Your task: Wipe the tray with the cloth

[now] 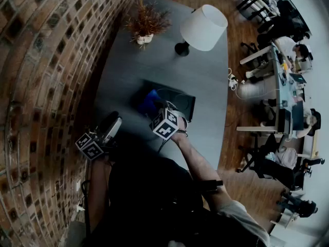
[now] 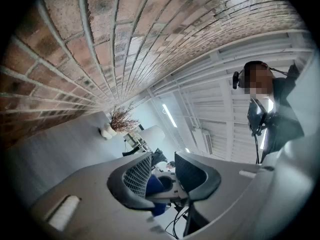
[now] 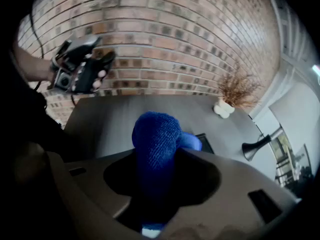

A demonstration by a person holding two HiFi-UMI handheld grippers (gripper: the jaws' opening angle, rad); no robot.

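A dark tray (image 1: 181, 103) lies on the grey table (image 1: 154, 66). My right gripper (image 1: 157, 110) points steeply down over the tray's left part, shut on a bunched blue cloth (image 1: 150, 101). In the right gripper view the cloth (image 3: 155, 134) bulges up between the jaws of the right gripper (image 3: 159, 156), and a corner of the tray (image 3: 207, 143) shows behind it. My left gripper (image 1: 114, 122) hovers off to the left near the table's edge, away from the tray. The left gripper (image 2: 162, 173) has its jaws drawn close with nothing in them; the cloth (image 2: 154, 186) shows beyond them.
A brick wall (image 1: 41, 60) runs along the table's left side. A potted dry plant (image 1: 145, 24) and a white-shaded lamp (image 1: 203, 27) stand at the far end. Office desks and chairs (image 1: 277, 112) fill the floor to the right.
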